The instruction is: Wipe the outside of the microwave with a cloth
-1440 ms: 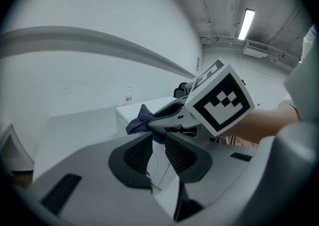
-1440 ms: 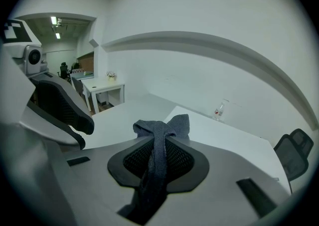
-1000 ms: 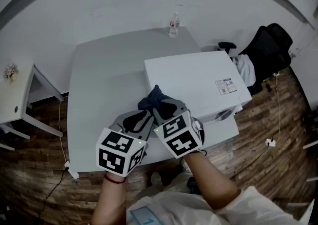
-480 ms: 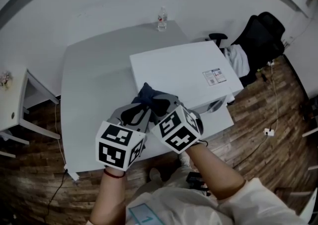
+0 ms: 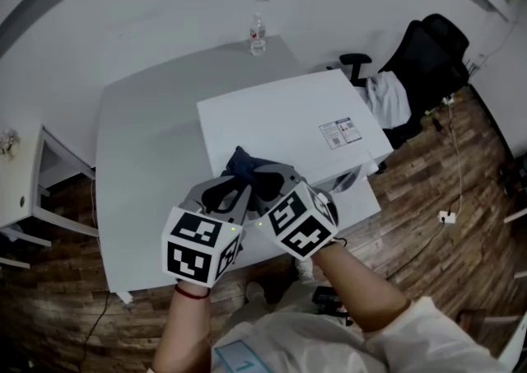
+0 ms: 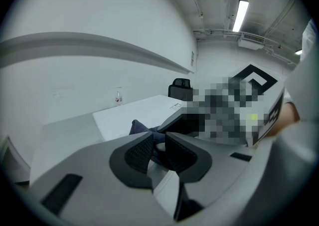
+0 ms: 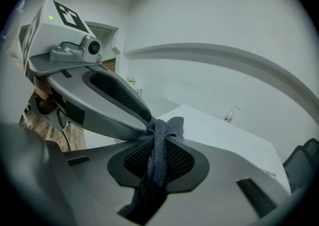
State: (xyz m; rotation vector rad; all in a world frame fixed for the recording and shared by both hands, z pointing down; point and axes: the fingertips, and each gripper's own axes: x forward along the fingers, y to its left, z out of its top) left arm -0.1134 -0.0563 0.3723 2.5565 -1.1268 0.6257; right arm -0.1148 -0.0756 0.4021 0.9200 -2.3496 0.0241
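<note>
The white microwave (image 5: pixel 288 128) stands on the grey table (image 5: pixel 140 157). A dark blue cloth (image 5: pixel 240 163) lies bunched at its near left corner. Both grippers meet there side by side. My left gripper (image 5: pixel 229 192) is shut on the cloth (image 6: pixel 144 129), which shows dark between its pads (image 6: pixel 139 152). My right gripper (image 5: pixel 265 178) is also shut on the cloth (image 7: pixel 158 145). The cloth runs as a twisted strand between the right gripper's pads and hangs down toward the camera. The tip of the left gripper (image 7: pixel 142 115) touches the cloth's bunched end.
A water bottle (image 5: pixel 258 36) stands at the table's far edge. A black office chair (image 5: pixel 428 58) with a white garment (image 5: pixel 387 104) is right of the microwave. A small white side table (image 5: pixel 16 190) is at the left. A cable lies on the wooden floor (image 5: pixel 449 216).
Both grippers have shifted a little with the cloth and stay at the microwave's near left corner. The head view has swung, so the microwave and table sit further left in the picture.
</note>
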